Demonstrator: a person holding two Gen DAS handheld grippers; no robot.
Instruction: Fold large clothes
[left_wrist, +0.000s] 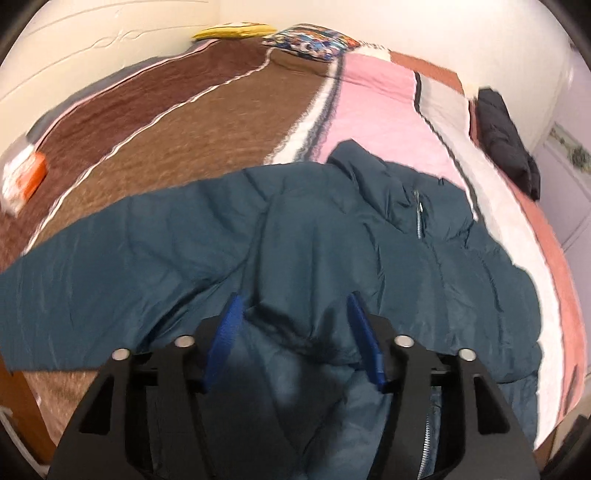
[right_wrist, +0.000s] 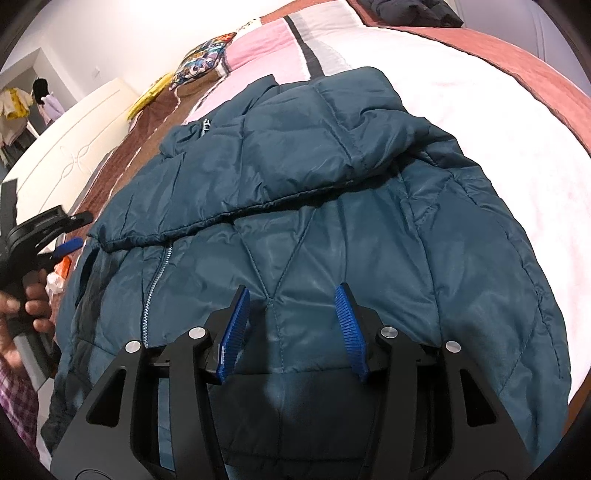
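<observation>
Left wrist view: a teal puffer jacket lies spread across a patchwork bedspread, both the left gripper and right gripper hovering above it, fingers apart.

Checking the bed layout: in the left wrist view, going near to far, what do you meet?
left gripper → teal jacket → brown and pink blanket → patterned pillow → wall
</observation>
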